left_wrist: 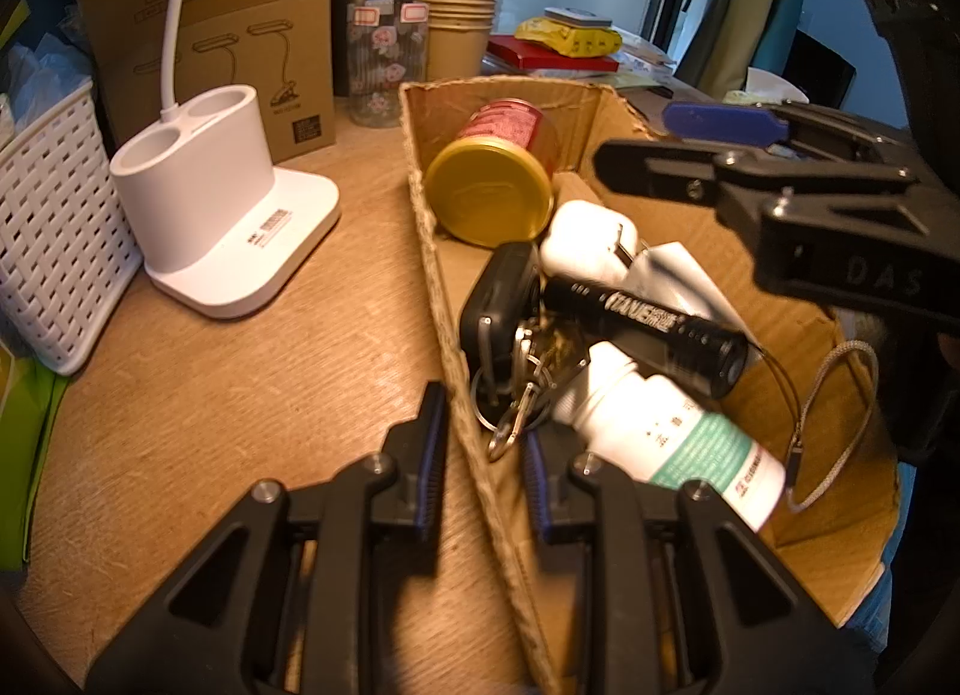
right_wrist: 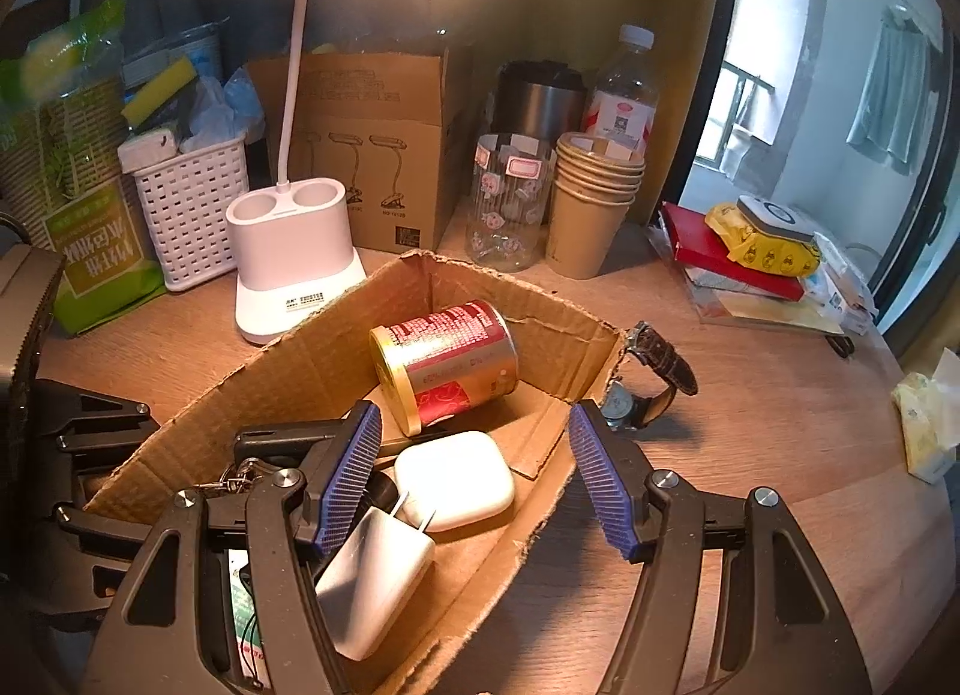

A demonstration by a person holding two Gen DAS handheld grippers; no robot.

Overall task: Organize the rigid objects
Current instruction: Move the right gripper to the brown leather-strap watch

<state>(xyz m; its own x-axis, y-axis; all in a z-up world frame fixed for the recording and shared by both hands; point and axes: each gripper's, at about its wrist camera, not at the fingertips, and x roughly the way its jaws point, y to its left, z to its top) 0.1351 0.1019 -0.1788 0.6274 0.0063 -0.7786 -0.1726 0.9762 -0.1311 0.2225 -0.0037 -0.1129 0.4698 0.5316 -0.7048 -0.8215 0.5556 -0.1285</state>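
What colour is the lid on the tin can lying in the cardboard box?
Gold; the tin can's lid shows best in the left wrist view.

one cardboard box (right_wrist: 312, 359), one red can (right_wrist: 450, 362), two white chargers (right_wrist: 456, 488), one flashlight (left_wrist: 648, 323), one pill bottle (left_wrist: 672, 437), one key bunch (left_wrist: 510, 347), one watch (right_wrist: 654, 371)

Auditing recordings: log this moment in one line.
left tongs astride box wall, grip unclear | right tongs open over box | watch outside box

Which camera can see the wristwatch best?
The right wrist view. There the watch lies on the table just outside the box, by its far right corner, with its dark strap and round face clear. In the left wrist view I cannot find it; the right gripper covers that corner.
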